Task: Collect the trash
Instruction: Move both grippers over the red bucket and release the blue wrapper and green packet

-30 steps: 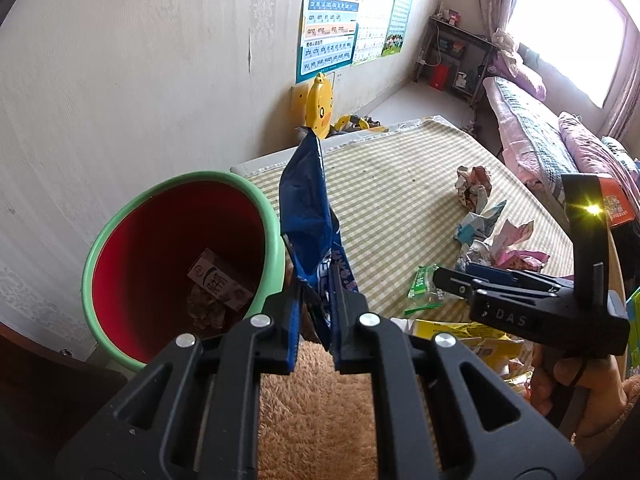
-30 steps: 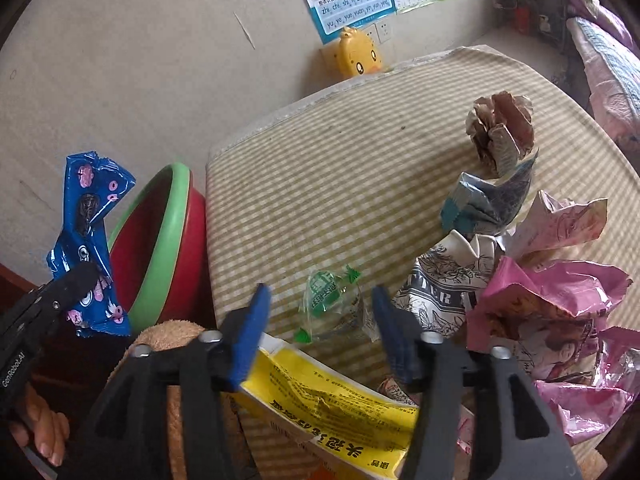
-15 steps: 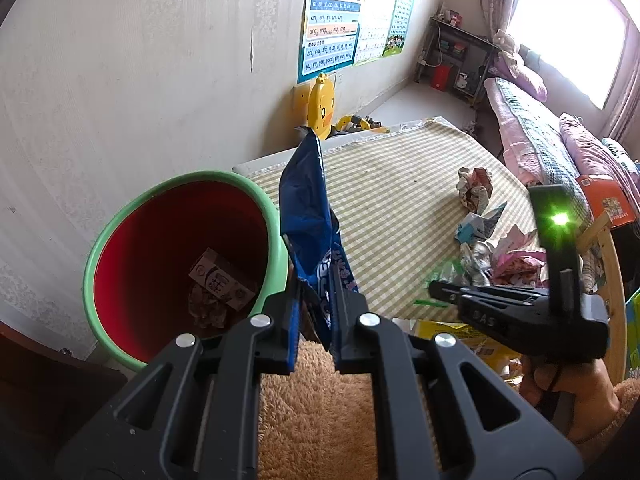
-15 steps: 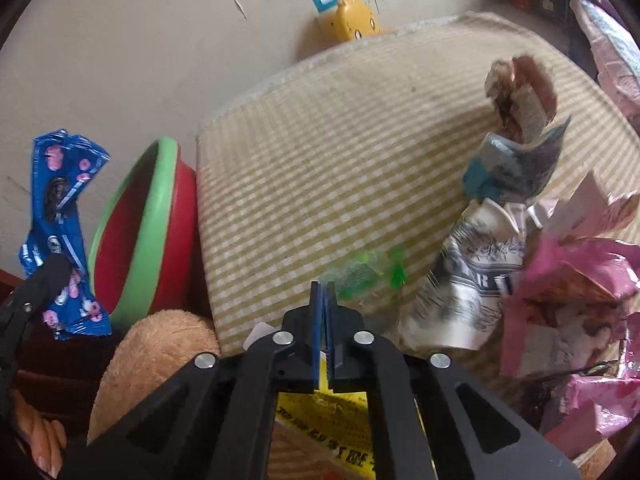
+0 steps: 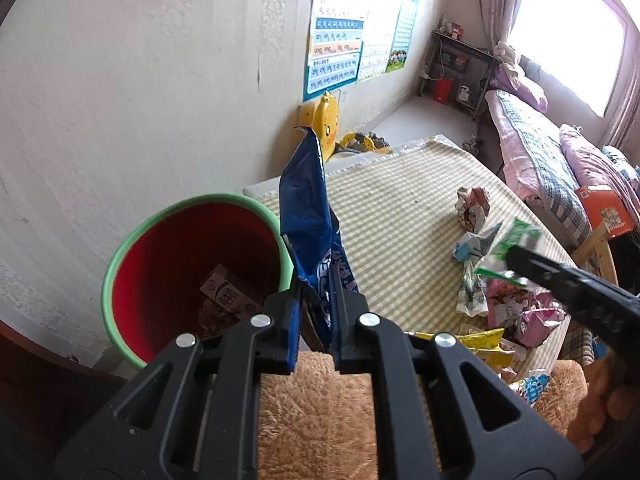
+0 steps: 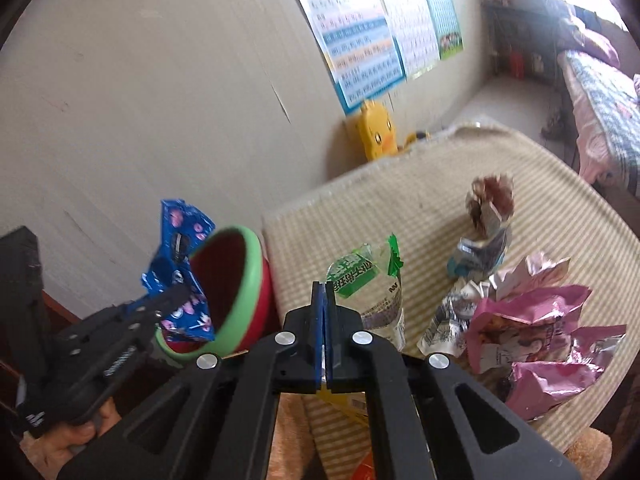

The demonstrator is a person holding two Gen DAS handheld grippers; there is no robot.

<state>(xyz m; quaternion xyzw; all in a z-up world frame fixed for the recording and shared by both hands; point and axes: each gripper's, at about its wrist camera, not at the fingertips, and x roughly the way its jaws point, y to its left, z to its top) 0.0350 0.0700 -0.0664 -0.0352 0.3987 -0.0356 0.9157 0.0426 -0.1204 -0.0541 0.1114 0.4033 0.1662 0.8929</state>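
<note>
Left tongs (image 5: 314,312) grip a blue wrapper (image 5: 308,216) beside the red bin (image 5: 120,264). Right tongs (image 6: 324,308) are clamped on a green-and-clear packet (image 6: 368,280), lifted above the checked surface (image 6: 400,208), left of the pink wrappers (image 6: 536,328).

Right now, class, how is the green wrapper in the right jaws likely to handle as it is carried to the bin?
The green wrapper looks thin and crinkled, so probably floppy and very light. Pinched only at one edge by the right gripper, it may flap or slip.
</note>
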